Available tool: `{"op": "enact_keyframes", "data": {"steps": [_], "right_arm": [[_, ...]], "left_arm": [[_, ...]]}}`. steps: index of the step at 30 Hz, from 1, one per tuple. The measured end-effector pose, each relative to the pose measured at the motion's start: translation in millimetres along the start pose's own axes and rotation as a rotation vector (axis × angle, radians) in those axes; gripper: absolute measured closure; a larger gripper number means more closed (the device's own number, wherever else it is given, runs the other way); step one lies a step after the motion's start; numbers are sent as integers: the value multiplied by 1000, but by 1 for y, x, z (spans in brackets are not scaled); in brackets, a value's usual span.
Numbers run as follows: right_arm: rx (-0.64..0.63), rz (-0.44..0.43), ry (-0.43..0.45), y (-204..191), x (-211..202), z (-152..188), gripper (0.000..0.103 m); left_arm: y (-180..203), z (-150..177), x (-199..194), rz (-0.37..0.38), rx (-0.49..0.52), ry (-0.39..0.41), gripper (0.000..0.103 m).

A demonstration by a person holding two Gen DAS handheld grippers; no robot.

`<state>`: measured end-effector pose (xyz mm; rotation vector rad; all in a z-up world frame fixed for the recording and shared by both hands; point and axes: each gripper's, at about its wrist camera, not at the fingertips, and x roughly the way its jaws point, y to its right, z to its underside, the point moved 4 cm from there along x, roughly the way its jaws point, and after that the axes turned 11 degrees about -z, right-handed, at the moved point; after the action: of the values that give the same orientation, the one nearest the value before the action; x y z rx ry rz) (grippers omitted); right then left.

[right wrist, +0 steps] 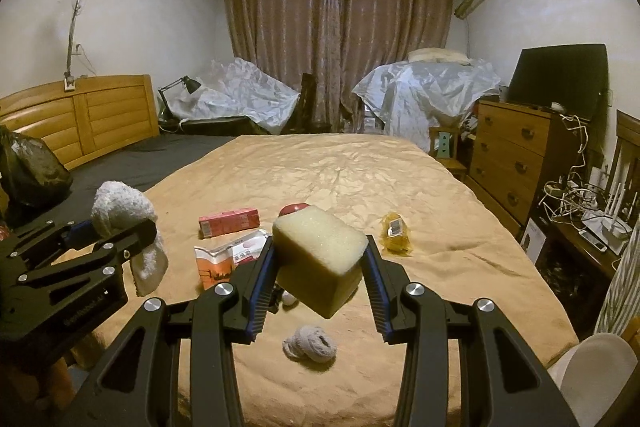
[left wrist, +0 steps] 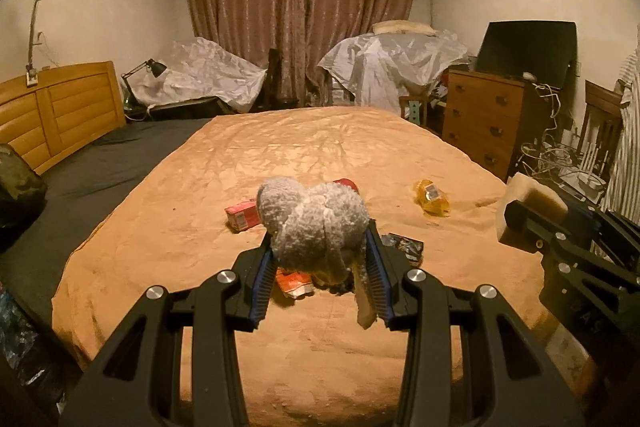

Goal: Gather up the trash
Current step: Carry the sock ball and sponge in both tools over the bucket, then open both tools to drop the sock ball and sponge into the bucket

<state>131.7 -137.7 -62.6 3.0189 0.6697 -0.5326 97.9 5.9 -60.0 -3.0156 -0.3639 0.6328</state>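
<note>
Two loads are up over the bed's (right wrist: pixel 460 227) near edge: left gripper (left wrist: pixel 320 259) clamped on a grey rolled cloth (left wrist: pixel 316 223), right gripper (right wrist: pixel 320 267) clamped on a foam block (right wrist: pixel 320 259); keep both squeezes firm while carrying toward the black bag (right wrist: pixel 28 171) at the left edge

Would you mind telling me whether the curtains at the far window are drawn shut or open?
Shut. The curtains hang edge to edge across the far wall, and no window shows between them.
</note>
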Motion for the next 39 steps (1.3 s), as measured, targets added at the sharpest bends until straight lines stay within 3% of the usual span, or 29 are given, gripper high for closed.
{"op": "enact_keyframes", "data": {"steps": [11, 19, 25, 32, 39], "right_arm": [[38, 144, -3, 72, -63, -2, 60], [89, 300, -27, 163, -138, 8, 60], [167, 400, -91, 246, -201, 38, 60], [307, 427, -217, 341, -249, 87, 60], [420, 368, -394, 400, -237, 129, 60]], "left_arm": [[64, -10, -8, 144, 52, 1, 63], [153, -12, -28, 329, 129, -14, 63], [234, -3, -50, 487, 223, -39, 63], [313, 14, -68, 636, 340, -96, 62], [379, 50, -65, 750, 467, -234, 62]]}}
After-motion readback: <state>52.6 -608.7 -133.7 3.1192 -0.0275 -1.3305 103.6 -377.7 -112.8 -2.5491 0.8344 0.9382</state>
